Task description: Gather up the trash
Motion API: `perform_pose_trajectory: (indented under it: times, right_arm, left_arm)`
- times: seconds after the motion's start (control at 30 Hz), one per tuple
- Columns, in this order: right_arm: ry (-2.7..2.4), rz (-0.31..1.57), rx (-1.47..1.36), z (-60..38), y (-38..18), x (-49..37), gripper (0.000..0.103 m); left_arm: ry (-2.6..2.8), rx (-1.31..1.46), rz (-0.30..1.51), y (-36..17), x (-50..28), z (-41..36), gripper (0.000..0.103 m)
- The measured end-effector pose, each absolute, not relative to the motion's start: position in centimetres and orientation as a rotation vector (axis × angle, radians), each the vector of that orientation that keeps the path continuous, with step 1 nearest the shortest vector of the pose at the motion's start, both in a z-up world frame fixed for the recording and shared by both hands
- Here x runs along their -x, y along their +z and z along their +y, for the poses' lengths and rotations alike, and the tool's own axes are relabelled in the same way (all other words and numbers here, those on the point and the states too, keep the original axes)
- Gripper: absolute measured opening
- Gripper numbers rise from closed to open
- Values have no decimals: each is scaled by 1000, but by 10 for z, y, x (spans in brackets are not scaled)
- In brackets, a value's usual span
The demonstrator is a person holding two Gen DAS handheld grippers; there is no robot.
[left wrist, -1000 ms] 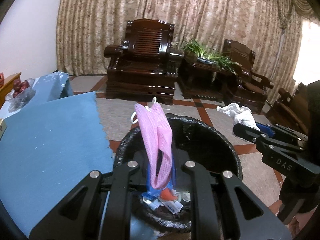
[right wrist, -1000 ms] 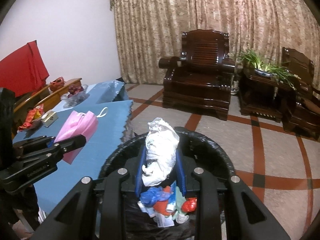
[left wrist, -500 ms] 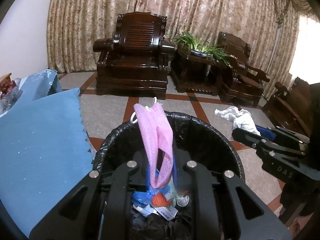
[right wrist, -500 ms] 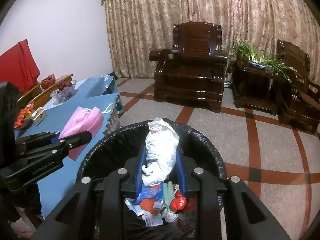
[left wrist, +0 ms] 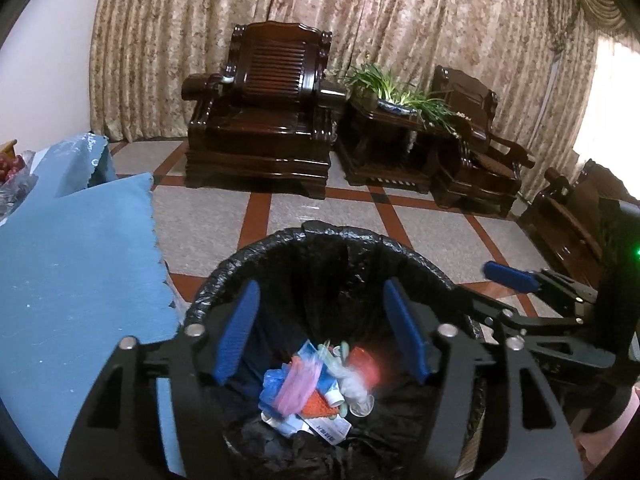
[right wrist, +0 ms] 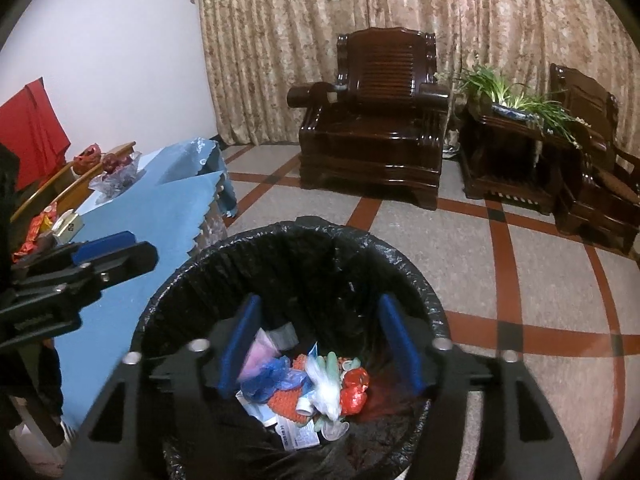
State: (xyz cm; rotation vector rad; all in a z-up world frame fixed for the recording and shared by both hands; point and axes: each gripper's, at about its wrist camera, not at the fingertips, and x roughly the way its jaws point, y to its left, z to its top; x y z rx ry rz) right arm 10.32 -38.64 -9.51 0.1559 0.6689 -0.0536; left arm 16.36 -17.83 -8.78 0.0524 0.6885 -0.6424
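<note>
Tiled living-room floor (right wrist: 460, 248): black-lined trash bin (right wrist: 256, 248) beside blue-clothed table (right wrist: 160, 216). Left gripper (left wrist: 320, 332) and right gripper (right wrist: 318, 340) both spread wide, empty, above bin. Pink mask (left wrist: 298, 384) and white bag (right wrist: 326, 390) lie inside among rubbish.

Beige curtains (left wrist: 320, 20), dark wooden armchair (left wrist: 264, 108), red-striped tile floor (right wrist: 500, 280).

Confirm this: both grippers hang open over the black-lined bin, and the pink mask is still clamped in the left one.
Wrong on the mask. The left wrist view shows the left gripper open and empty; the pink mask lies in the bin. The right gripper is open too.
</note>
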Motion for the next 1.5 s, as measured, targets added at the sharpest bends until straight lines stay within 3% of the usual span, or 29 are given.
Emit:
perform_pose_trajectory:
  times: [0.1,0.4,1.5]
  right_arm:
    - [-62,652,-154,-384,-88,-97,98]
    - [-18,618,-186,-369,-55,-81,97]
    - [89,554,-107,-293,12,-44,97]
  left_arm:
    - [-619,-62,677,-82,-162,-169,84]
    - [-536,-62,666,-57,-142,-133,94]
    - [-405,8,591,0,-70,-58,97]
